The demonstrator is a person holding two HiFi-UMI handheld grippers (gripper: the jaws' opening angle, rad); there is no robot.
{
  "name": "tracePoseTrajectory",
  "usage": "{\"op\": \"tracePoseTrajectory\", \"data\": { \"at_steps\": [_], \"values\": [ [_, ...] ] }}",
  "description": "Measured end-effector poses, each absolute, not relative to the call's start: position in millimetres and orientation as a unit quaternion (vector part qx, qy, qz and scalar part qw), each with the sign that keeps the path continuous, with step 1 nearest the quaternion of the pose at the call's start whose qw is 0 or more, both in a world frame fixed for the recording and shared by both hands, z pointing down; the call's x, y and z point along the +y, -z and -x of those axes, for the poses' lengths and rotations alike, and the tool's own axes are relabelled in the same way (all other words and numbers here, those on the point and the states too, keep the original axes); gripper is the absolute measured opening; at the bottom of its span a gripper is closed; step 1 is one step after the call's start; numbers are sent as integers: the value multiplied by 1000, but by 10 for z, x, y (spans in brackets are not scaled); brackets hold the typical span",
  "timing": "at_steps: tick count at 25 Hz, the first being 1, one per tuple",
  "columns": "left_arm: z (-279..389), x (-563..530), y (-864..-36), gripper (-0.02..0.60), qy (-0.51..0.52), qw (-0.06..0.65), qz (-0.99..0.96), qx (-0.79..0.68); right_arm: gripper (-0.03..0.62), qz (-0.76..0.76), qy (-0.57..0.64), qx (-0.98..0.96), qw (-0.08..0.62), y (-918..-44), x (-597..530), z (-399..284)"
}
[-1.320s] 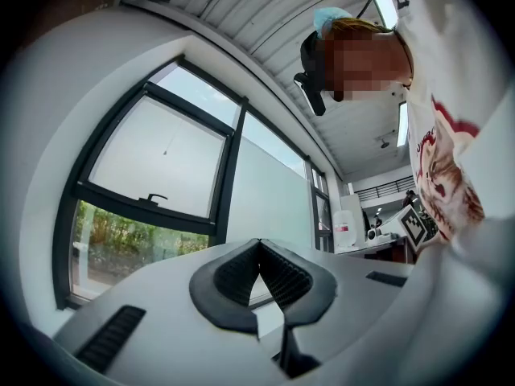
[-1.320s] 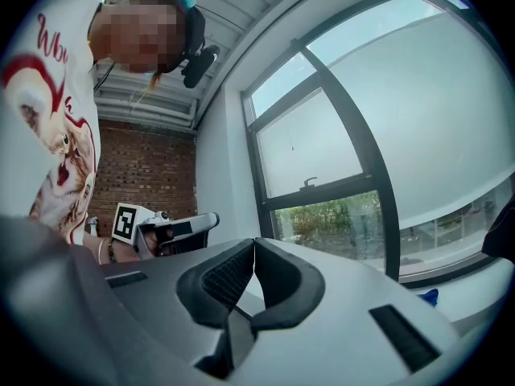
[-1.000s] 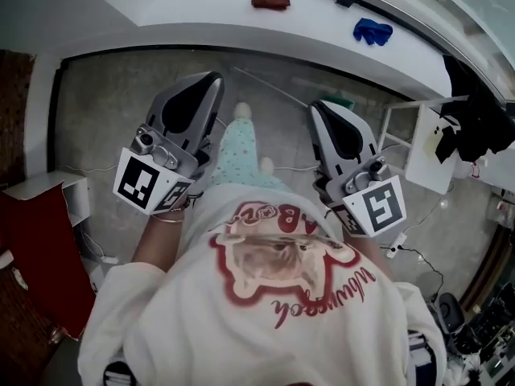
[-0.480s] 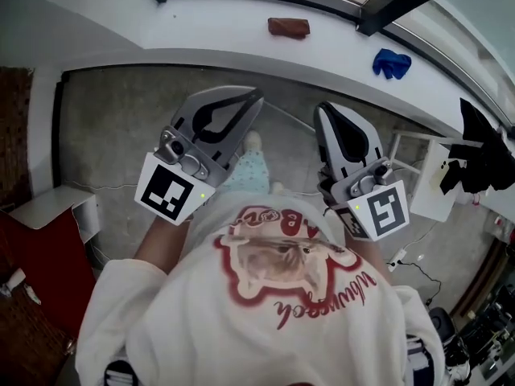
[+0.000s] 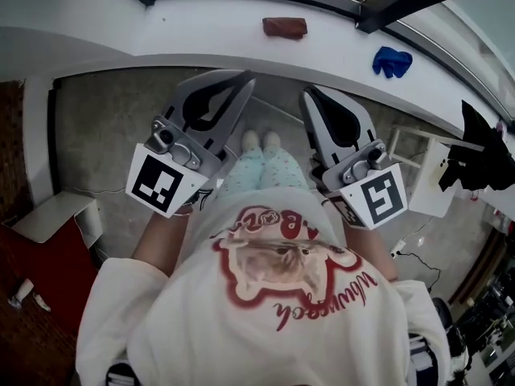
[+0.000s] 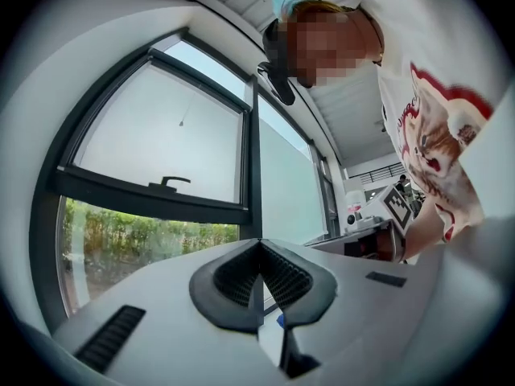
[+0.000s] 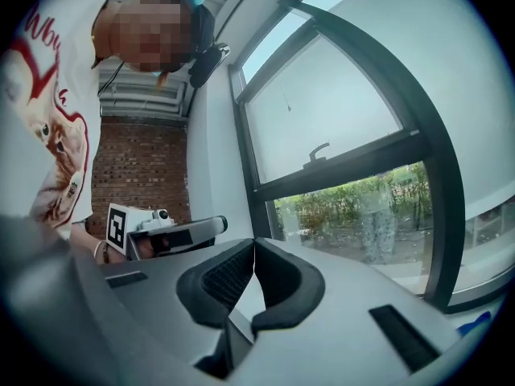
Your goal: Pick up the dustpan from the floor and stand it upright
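No dustpan shows in any view. In the head view my left gripper and right gripper are held level in front of the person's body, side by side over the grey floor, pointing at the white window ledge. Both are shut with nothing between the jaws. In the left gripper view the pads meet at the left gripper, aimed at a window. The right gripper view shows the right gripper the same way, with the left gripper beside it.
A brown object and a blue cloth lie on the ledge. A white rack stands at the right, a white box and a red surface at the left. A cable lies on the floor.
The person has stepped toward the window ledge, so both grippers sit closer to it. The feet now stand together between the grippers. Both stayed shut.
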State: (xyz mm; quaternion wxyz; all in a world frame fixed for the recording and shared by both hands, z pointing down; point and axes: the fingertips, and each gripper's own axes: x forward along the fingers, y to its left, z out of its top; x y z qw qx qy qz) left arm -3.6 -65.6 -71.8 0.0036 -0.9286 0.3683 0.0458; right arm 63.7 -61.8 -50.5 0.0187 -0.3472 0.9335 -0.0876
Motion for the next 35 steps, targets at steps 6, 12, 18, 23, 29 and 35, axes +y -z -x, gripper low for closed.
{"op": "tracePoseTrajectory", "data": {
  "at_steps": [6, 12, 18, 23, 29, 35],
  "values": [
    [201, -889, 401, 19, -53, -15, 909, 414, 25, 309, 85, 946, -40, -181, -765, -530],
    [362, -1113, -121, 19, -43, -37, 894, 445, 25, 260, 132, 954, -69, -1041, -878, -229],
    [493, -1163, -699, 20, -43, -67, 880, 468, 25, 182, 141, 971, -72, -1805, -877, 220],
    [650, -1122, -1160, 20, -30, -75, 877, 473, 26, 131, 114, 976, -133, -2573, -777, 499],
    [851, -1106, -1623, 18, -42, -98, 858, 502, 26, 117, 138, 967, -180, -3425, -774, 541],
    [936, -1062, -1990, 20, -43, -117, 853, 507, 77, 105, 127, 961, -223, -4072, -799, 634]
  ]
}}
